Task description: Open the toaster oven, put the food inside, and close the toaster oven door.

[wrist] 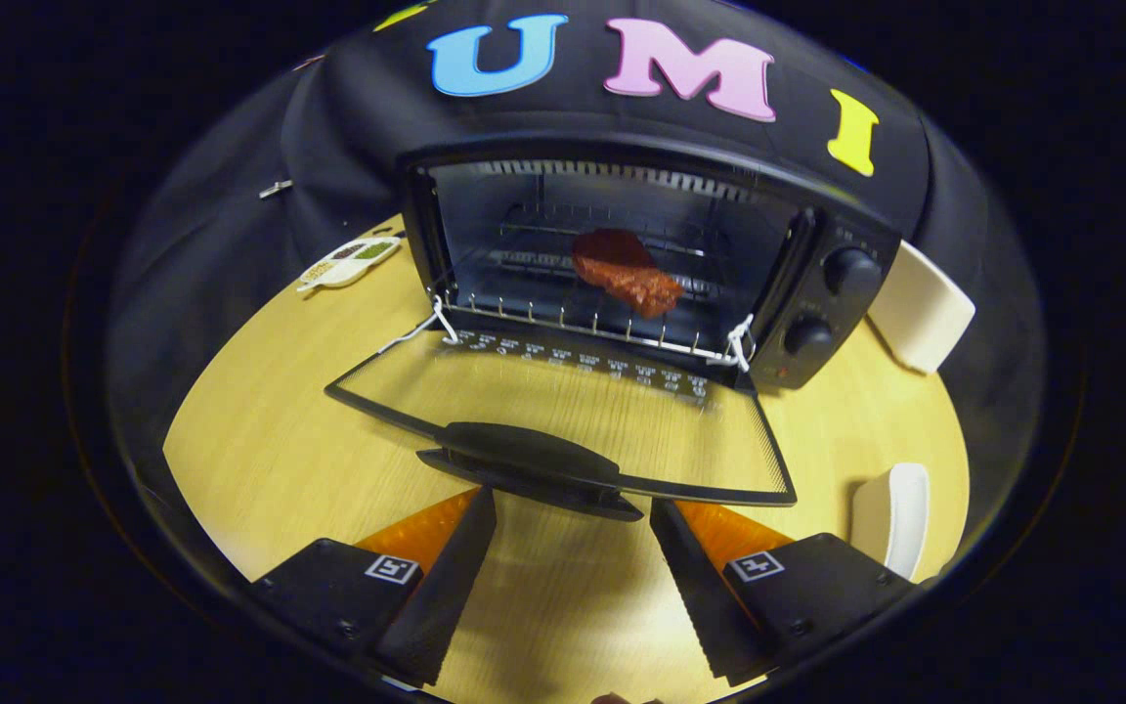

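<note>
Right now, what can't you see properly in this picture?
- Gripper view: the knobs' markings on the toaster oven are too small to read.
- The white dish beside the open gripper is partly cut off.
- The meat's underside is hidden on the rack.
- The door handle's lower side faces away.

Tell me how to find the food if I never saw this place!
Find the black toaster oven on the wooden table, its glass door folded down flat beyond the open, empty gripper. On the wire rack inside lies the food, a reddish-brown lumpy slab, the one warm-coloured thing in that dark box.
</note>
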### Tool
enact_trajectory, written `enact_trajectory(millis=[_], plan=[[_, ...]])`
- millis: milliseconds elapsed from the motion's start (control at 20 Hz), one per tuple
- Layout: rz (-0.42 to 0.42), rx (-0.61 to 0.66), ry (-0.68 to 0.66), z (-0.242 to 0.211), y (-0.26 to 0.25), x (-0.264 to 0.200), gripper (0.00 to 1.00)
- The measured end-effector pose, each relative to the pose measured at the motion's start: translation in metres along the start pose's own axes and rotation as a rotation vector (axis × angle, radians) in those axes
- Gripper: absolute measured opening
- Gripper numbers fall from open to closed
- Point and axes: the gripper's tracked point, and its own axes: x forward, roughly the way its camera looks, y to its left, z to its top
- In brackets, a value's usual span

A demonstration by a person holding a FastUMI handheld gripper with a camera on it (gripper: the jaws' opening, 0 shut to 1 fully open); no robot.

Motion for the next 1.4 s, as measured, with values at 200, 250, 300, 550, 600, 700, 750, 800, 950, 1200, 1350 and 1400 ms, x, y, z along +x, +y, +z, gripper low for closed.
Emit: enact_trajectory(millis=[200,250,300,550,600,700,750,800,950,1200,1350,1400], plan=[[0.007,-0.064,-0.129,0.041,0.000,-0.021,0.98],[0.008,-0.057,-0.153,0.049,-0.002,-0.023,0.99],[0.004,-0.051,-0.177,0.059,-0.004,-0.023,0.99],[-0.025,-0.047,-0.247,0.096,-0.014,-0.022,1.00],[-0.022,-0.044,-0.263,0.103,-0.013,-0.023,1.00],[-0.015,-0.040,-0.293,0.116,-0.013,-0.030,0.98],[-0.011,-0.036,-0.305,0.119,-0.015,-0.036,0.98],[-0.007,-0.028,-0.322,0.124,-0.016,-0.044,0.98],[-0.009,0.024,-0.366,0.131,-0.027,-0.068,0.98],[-0.048,0.116,-0.503,0.160,-0.060,-0.127,0.98],[-0.089,0.149,-0.566,0.167,-0.083,-0.162,0.98],[-0.109,0.150,-0.578,0.167,-0.092,-0.171,0.98]])
